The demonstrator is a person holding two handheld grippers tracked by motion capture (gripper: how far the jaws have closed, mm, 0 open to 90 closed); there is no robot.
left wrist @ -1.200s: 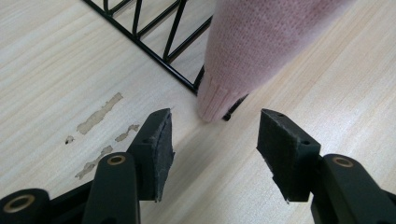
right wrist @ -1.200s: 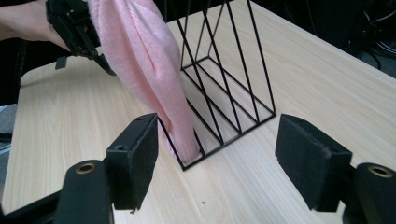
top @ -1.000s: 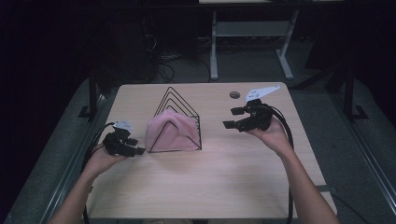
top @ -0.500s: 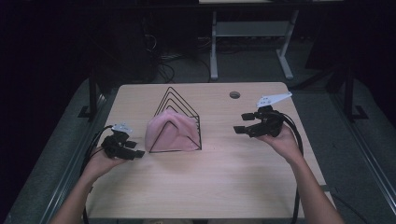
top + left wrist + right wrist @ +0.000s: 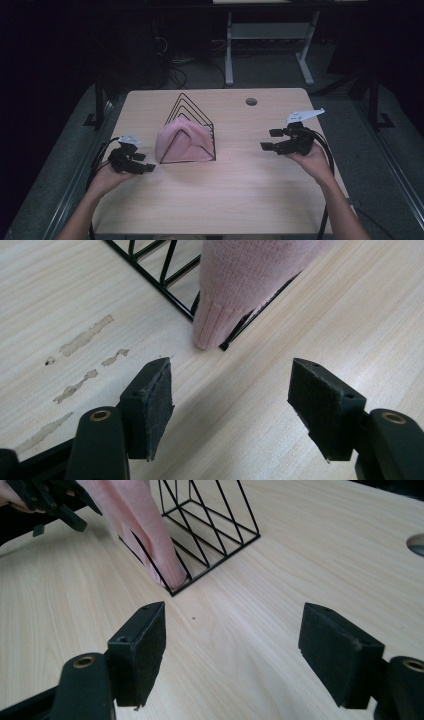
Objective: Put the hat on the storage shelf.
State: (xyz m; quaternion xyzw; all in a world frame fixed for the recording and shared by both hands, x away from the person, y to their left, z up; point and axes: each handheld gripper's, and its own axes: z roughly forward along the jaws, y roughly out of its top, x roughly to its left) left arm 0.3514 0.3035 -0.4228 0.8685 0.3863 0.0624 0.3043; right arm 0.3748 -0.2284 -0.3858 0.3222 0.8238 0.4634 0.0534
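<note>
A pink knitted cloth (image 5: pixel 182 142) hangs over the front of a black triangular wire rack (image 5: pixel 196 111) in the middle of the table. My left gripper (image 5: pixel 145 163) rests low on the table just left of the cloth. Its jaws stand open and have just been opening, with nothing between them. In the left gripper view the gripper (image 5: pixel 232 390) faces the cloth's ribbed corner (image 5: pixel 240 285) and the rack's base wire (image 5: pixel 150 277), clear of both. My right gripper (image 5: pixel 270 140) is open and empty well to the right of the rack. Its view has the gripper (image 5: pixel 235 645) facing the cloth (image 5: pixel 145 525) and the rack (image 5: pixel 215 515).
The wooden table (image 5: pixel 235 200) has a round cable hole (image 5: pixel 251 101) at its back right. Pale residue streaks (image 5: pixel 85 335) mark the wood near my left gripper. A white desk frame (image 5: pixel 270 35) stands on the floor beyond the table.
My right gripper has moved right and toward the near edge, away from the rack. The left hand has stayed about where it was. The cloth and rack have not moved.
</note>
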